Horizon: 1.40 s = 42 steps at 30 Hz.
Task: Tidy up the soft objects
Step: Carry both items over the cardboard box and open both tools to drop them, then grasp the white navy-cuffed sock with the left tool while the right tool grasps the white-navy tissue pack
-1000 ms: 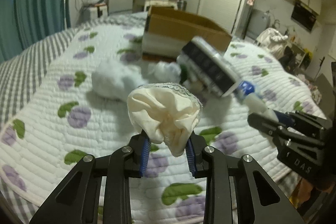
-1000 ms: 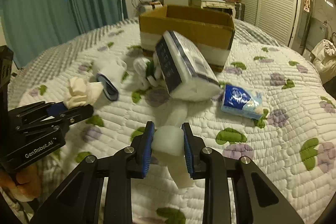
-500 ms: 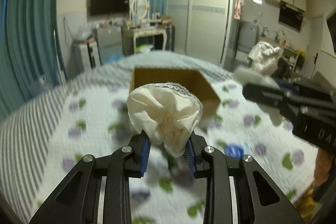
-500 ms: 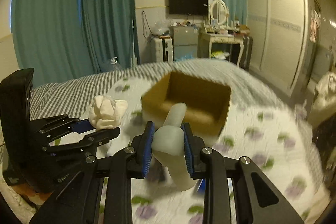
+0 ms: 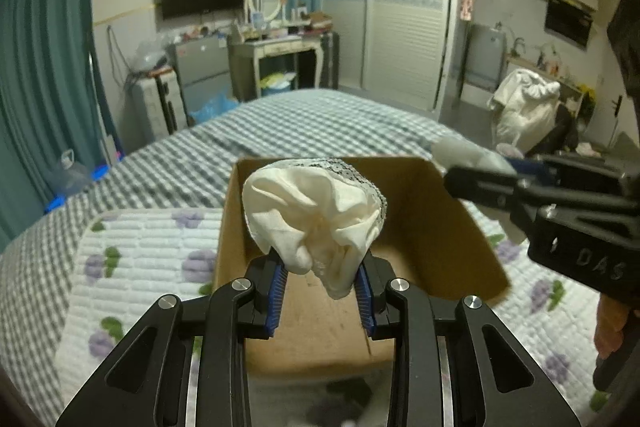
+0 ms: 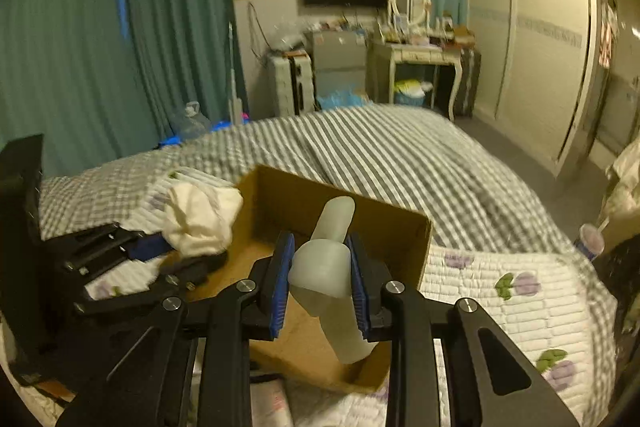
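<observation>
My left gripper [image 5: 322, 293] is shut on a bunched cream cloth with a lace edge [image 5: 316, 215] and holds it above the open cardboard box [image 5: 440, 227]. My right gripper [image 6: 320, 287] is shut on a soft white elongated object [image 6: 328, 263], also above the box [image 6: 400, 239]. The right gripper shows in the left wrist view [image 5: 520, 187] over the box's right wall. The left gripper with the cloth [image 6: 200, 219] shows in the right wrist view over the box's left side. The visible box floor is bare.
The box stands on a bed with a white quilt printed with purple and green [image 5: 140, 247] over a grey checked cover [image 5: 300, 123]. Beyond the bed are a dresser [image 5: 276, 55], a wardrobe [image 5: 408, 11] and teal curtains [image 6: 100, 47].
Both grippers have risen from the quilt and moved forward over the box, each keeping its object. The tissue packs and loose items on the quilt have dropped out of view.
</observation>
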Motion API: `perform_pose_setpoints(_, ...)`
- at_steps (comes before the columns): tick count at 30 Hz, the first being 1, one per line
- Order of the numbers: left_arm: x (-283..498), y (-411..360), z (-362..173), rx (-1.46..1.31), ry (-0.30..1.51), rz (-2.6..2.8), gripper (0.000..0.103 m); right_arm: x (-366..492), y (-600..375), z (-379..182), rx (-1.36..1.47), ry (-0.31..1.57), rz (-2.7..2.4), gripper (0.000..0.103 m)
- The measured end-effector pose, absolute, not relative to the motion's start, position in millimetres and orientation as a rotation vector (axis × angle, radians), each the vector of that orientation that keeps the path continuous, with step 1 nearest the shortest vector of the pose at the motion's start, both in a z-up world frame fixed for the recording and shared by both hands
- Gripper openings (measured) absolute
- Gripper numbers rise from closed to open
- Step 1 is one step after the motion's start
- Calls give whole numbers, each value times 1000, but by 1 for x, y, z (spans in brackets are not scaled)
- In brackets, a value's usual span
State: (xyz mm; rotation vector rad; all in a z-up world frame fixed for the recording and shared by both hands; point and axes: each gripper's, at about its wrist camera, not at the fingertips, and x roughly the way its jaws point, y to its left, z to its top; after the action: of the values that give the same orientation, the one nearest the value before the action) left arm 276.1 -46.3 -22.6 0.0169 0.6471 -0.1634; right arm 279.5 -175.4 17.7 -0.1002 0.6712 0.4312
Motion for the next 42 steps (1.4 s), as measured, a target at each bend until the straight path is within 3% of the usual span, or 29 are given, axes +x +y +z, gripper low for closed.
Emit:
perform_pose_setpoints(2,285,-48,-30,27,665,-162,33,294,-181,2,-95,699,412,29)
perform_pose_setpoints(4,289,-52,-34,47,678,-150,45,307,-186,-12,-79,724,407,29)
perform_pose_setpoints(6,288,-55,-34,56,673,-129,79,316,-190,-22,-62,746,397,34)
perform_pose_setpoints(7,287,-55,-34,57,662,-119,81,318,-191,-25,-59,748,392,51)
perform_pose_setpoints(9,284,-52,-30,48,645,-102,82,316,-198,-27,-62,739,377,68)
perform_pose_setpoints(17,242,-43,27,32,598,-86,82,265,-213,31,-77,664,341,69)
perform_pose_setpoints(19,222,-42,48,45,559,-86,83,247,-214,52,-77,646,342,77)
perform_pose_setpoints(24,157,-36,98,61,448,-88,95,180,-208,106,-144,581,347,94)
perform_pose_setpoints(28,114,-23,113,59,409,-100,96,131,-193,125,-183,547,361,100)
perform_pose_setpoints(34,91,-3,80,49,492,-47,96,85,-176,100,-230,573,375,103)
perform_pose_setpoints(42,103,7,-28,12,654,-27,96,90,-145,3,-290,685,389,103)
